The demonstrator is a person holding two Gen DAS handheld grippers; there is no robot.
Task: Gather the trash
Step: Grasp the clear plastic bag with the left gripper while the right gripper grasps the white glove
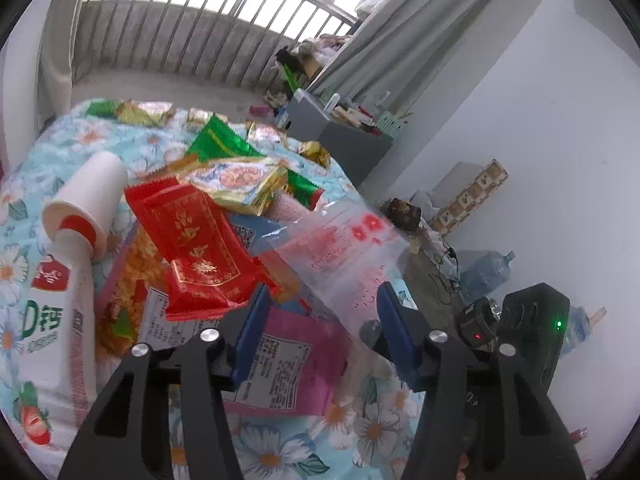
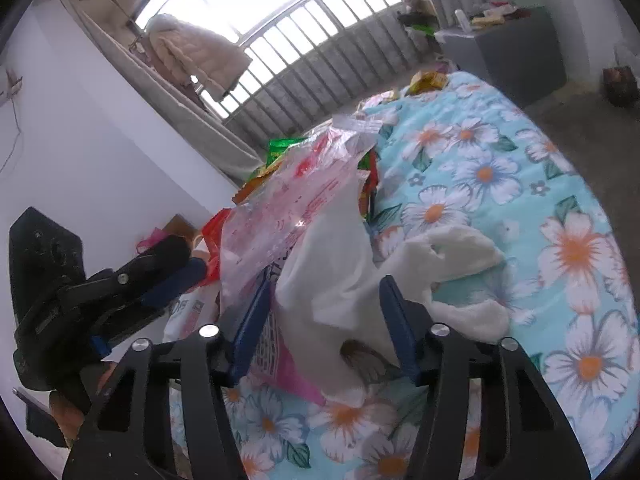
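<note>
A heap of trash lies on a floral bedspread (image 1: 360, 432): a red wrapper (image 1: 192, 248), a gold wrapper (image 1: 236, 180), a green wrapper (image 1: 216, 140), a pink packet (image 1: 288, 360) and a clear plastic bag (image 1: 340, 248) with red print. A white drink bottle (image 1: 60, 320) lies at the left with a paper cup (image 1: 92, 200) at its top. My left gripper (image 1: 324, 316) stands open over the pink packet, with the clear bag's corner between its blue pads. My right gripper (image 2: 324, 316) is open around a crumpled white tissue (image 2: 332, 280), which reaches both pads without looking squeezed.
More wrappers (image 1: 144, 112) lie along the bed's far edge. A grey cabinet (image 1: 344, 136) stands beyond the bed, and a water jug (image 1: 484, 272) is on the floor by the white wall. The left gripper (image 2: 188, 264) shows at the left of the right wrist view.
</note>
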